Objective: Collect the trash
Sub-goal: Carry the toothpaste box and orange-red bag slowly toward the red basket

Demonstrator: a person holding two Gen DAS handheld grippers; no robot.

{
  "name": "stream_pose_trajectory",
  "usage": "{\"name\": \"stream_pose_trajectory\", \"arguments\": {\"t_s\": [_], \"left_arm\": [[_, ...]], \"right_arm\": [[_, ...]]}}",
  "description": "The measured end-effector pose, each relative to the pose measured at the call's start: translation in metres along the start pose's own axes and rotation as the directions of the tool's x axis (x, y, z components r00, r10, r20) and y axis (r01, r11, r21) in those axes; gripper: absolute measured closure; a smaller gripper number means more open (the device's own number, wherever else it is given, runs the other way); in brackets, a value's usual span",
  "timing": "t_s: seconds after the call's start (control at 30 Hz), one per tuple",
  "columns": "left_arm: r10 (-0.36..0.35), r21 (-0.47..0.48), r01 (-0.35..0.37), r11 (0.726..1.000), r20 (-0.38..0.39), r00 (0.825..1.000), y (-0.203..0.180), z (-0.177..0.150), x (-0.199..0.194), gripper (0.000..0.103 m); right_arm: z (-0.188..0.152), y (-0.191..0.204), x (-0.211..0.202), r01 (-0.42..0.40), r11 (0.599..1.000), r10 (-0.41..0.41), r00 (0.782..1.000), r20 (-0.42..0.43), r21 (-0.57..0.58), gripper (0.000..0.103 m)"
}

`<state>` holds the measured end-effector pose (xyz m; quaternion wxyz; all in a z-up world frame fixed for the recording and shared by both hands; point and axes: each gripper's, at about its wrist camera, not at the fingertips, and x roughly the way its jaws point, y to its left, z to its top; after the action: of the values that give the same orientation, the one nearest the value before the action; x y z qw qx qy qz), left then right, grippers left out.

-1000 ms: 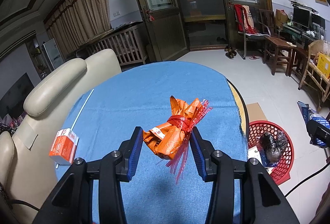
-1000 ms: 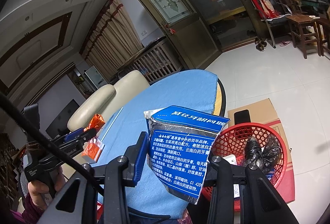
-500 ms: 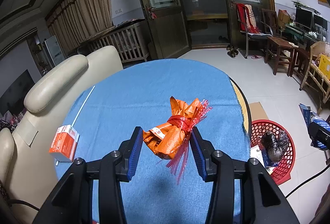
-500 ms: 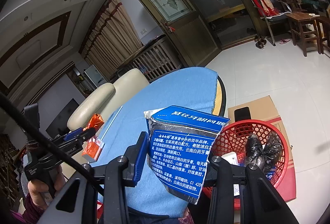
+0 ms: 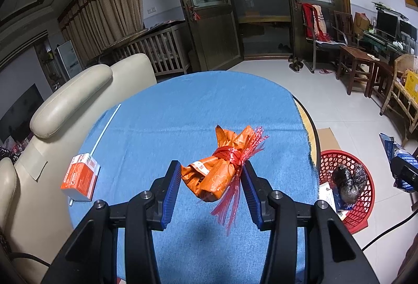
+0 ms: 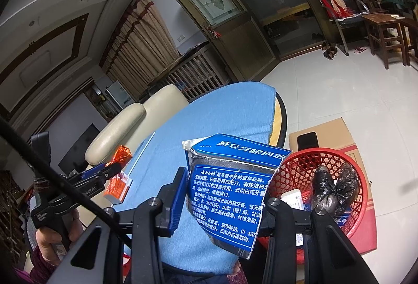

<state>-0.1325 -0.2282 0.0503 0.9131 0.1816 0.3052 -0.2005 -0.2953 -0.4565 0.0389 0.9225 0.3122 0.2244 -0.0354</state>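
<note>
Left wrist view shows the left gripper (image 5: 211, 187) clamped on an orange wrapper bundle (image 5: 219, 171) tied with red plastic strips; the bundle hangs clear of the blue-covered counter (image 5: 183, 114) below it. Off to that gripper's right and lower down, on the floor beside the counter, stands the red basket (image 5: 365, 205), which already holds a crumpled black bag (image 5: 346, 182) and some packaging — so part of the collecting looks done.

Right wrist view has the right gripper (image 6: 224, 195) closed on a torn blue toothpaste box (image 6: 230, 192), with the basket just ahead and to its right, close enough that dropping it in seems the next step.

What remains, as I judge it: both held pieces must still reach the basket, and two things are left on the counter — an orange-and-white carton (image 5: 81, 176) to the left of the left gripper, and a thin white stick (image 5: 107, 127) beyond it
</note>
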Motion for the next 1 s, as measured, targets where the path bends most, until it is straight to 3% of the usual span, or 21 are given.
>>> {"name": "stream_pose_trajectory", "arguments": {"t_s": [1.0], "left_arm": [[0.0,-0.001,0.0,1.0,-0.011,1.0,0.004,-0.004,0.004,0.054]], "right_arm": [[0.002,-0.003,0.01,-0.003,1.0,0.003,1.0,-0.022,0.015,0.06]]}}
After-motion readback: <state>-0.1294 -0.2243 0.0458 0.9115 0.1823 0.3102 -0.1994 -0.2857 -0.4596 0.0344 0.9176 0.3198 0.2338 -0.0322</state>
